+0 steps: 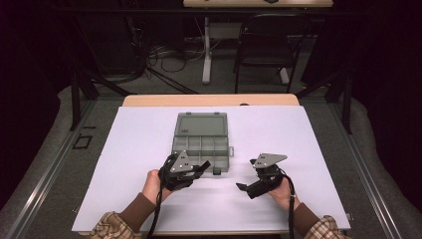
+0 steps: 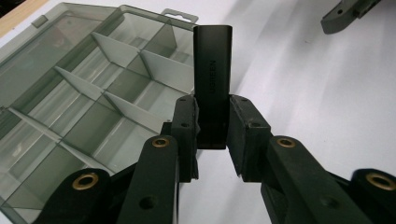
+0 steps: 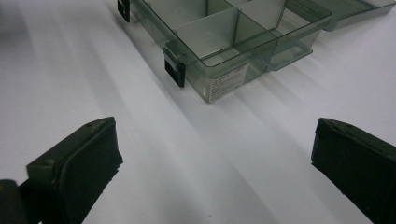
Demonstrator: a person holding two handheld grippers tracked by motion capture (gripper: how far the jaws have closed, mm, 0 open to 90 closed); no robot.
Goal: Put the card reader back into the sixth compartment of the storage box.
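One item is in hand: the left gripper [image 2: 212,140] clamps a black adapter [image 2: 213,79] by its lower end, both pads pressed on its sides, so it stands up from the jaws with its printed face showing. It is off the table, just near-right of the box [image 1: 201,144] by the box's near edge. The right gripper [image 3: 212,154] has jaws spread wide with nothing between them, only bare white table [image 1: 278,129] underneath; it hangs to the right of the box, a little apart.

Progress, as I judge it: pickup is done, placing is not. The adapter is not yet over any compartment, so the carry over the near wall and the release are left. The right gripper looks idle.

Container: clear grey box, lid [image 1: 202,124] folded back flat on the far side. The tray is split by dividers [image 2: 119,100] into several compartments. Every compartment I can see is empty. Two black latches [image 3: 175,72] sit on the near wall, hanging open. A small label is stuck on one corner of the box, too small to read.
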